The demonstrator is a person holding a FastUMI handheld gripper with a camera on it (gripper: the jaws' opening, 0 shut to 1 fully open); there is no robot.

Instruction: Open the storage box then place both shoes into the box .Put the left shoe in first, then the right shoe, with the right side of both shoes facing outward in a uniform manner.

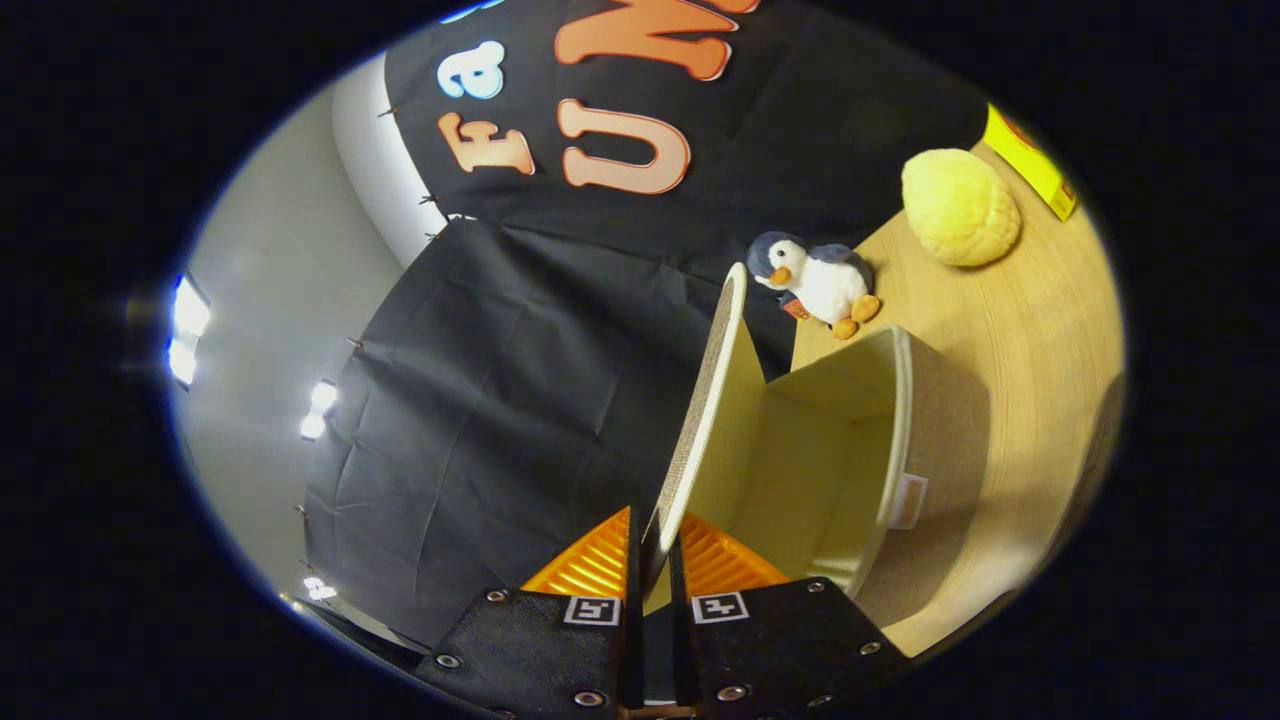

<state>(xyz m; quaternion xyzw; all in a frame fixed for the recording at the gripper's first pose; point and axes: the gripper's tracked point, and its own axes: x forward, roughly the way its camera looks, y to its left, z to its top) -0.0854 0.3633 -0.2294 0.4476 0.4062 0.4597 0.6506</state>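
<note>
Pinching the lid (pixel 712 400) of the storage box (pixel 905 450) was what the gripper (pixel 655 565) was doing at this point, both fingers clamped tight on the lid's near edge, one on each face, with barely any gap between them. That lid was swung up and stood on edge, running straight away from the fingers, its speckled grey-brown outside on one face and pale cream lining on the other.

Right beside it the box was open, so you could see into its cream interior. Its outer wall was the same tan fabric, with a small white tab (pixel 908 500) on the side near the rim. It sat on a light wooden table (pixel 1040 330).

Beyond the box, a little plush penguin (pixel 815 283) sat on the table up against the black cloth wall (pixel 520 400). Further along was a round yellow plush thing (pixel 960 207), and past that the edge of something flat and yellow (pixel 1030 160) that I couldn't make out properly. Off to the other side, some ceiling lights (pixel 187 330) glared against a pale wall.
</note>
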